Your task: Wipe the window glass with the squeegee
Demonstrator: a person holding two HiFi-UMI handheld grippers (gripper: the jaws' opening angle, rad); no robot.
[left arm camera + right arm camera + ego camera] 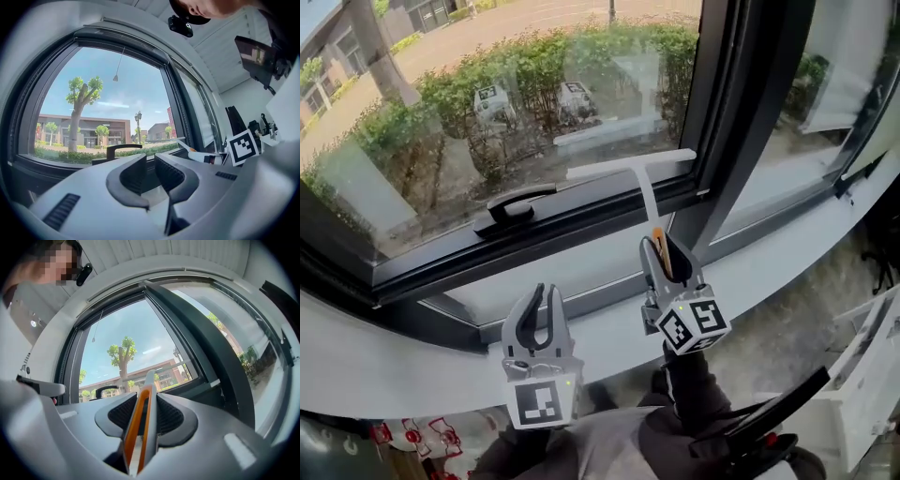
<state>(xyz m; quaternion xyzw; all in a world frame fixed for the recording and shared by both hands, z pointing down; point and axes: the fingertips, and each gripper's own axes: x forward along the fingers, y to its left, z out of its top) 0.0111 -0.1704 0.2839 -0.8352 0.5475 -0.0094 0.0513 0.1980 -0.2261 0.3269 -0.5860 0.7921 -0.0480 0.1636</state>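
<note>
Black-framed window glass point(516, 103) fills the view. The right gripper point(665, 253) is clamped on the white T-shaped squeegee point(630, 169), whose blade lies at its twelve o'clock along the pane's lower edge. At its eight o'clock the left gripper point(542, 309) stands part open and holds nothing. The wiping pass looks to be at its low end; next, probably raise the blade, press it flat and draw it down.

The left gripper point(543, 307) is showing a pale grey moulded body. It is carrying a cube point(542, 401) at its 6 o'clock end, printed with black-and-white square markers, and a tiny green light point(568, 382) is glowing at the cube's 1 o'clock corner. The right gripper point(666, 251) is showing the same grey shell and its own marker cube point(694, 323). Seen close up, the fingers point(123, 191) are curving like horns with dark ribbed pads point(135, 173) on their inner faces. Dark slotted insets point(61, 211) are sitting in the shell. The person is wearing dark sleeves point(694, 386) and a grey garment point(609, 441).
</note>
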